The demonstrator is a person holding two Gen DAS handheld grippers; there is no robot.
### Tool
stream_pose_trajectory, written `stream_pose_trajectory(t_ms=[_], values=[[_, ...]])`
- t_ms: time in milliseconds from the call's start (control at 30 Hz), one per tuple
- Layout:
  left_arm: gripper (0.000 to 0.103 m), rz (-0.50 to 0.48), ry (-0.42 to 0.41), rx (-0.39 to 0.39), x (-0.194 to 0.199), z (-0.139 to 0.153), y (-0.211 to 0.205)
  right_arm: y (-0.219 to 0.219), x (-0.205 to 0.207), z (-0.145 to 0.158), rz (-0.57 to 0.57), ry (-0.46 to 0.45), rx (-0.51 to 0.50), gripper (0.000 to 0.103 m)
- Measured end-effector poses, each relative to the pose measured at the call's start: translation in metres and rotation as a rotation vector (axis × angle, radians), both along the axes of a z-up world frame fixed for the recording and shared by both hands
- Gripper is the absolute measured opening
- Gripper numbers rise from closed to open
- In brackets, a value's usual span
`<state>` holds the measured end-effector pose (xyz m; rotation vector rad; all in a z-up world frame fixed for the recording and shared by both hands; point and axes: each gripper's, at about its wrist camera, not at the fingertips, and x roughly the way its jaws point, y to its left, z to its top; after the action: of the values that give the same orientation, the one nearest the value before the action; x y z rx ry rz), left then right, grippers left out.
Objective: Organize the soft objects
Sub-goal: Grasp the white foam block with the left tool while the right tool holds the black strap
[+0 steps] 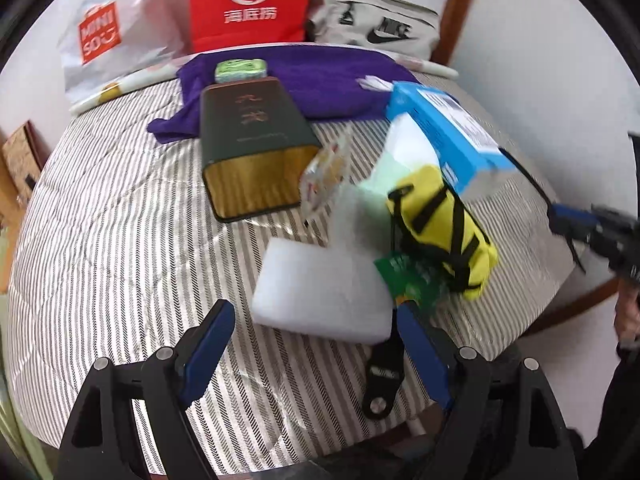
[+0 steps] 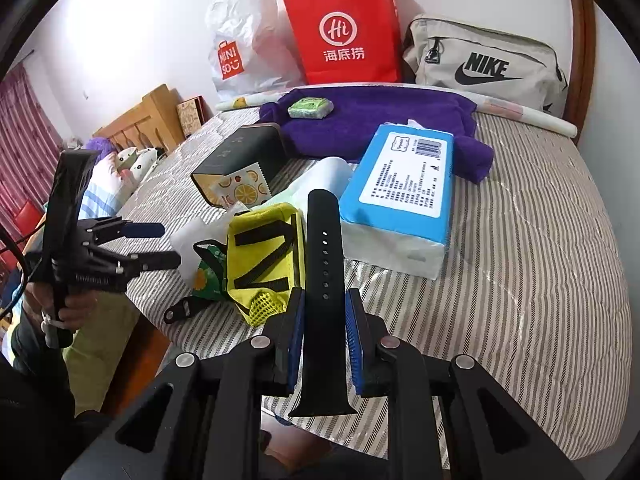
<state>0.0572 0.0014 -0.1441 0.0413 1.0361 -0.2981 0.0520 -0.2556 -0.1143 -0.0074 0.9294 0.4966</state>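
Note:
My right gripper [image 2: 325, 300] is shut on a black watch strap [image 2: 323, 264] and holds it upright above the striped mattress [image 2: 520, 240]. My left gripper [image 1: 316, 312] is open and empty, just before a white foam block [image 1: 320, 292]; it also shows in the right wrist view [image 2: 168, 244]. A yellow pouch [image 1: 444, 232] [image 2: 264, 252], a green packet [image 1: 412, 280] and a short black strap piece [image 1: 380, 380] lie beside the foam. A blue tissue pack [image 2: 400, 196] [image 1: 452, 136] lies behind them.
A purple towel [image 2: 380, 120] with a small green pack [image 2: 310, 107] lies at the back. A dark tin box [image 1: 248, 148] lies on its side. A red paper bag [image 2: 344, 32], a white Miniso bag [image 2: 240, 48] and a grey Nike bag [image 2: 484, 60] stand against the wall.

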Motion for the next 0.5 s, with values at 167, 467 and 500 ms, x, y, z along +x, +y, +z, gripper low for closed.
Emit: stream_pose_trajectory(t_ms=[167,467,500], values=[[0.082,-0.057,-0.009,0.038,-0.002,-0.01,-0.006,-0.006,-0.007,-0.005,-0.023,0.008,-0.026,0.02],[0.082,-0.097,-0.006,0.099,0.008,-0.028,-0.017,-0.019,-0.006,-0.022,-0.062,0.048,-0.038,0.02],[0.082,-0.094,-0.004,0.104,0.009,-0.03,-0.017,-0.02,-0.005,-0.025,-0.065,0.053,-0.039,0.02]])
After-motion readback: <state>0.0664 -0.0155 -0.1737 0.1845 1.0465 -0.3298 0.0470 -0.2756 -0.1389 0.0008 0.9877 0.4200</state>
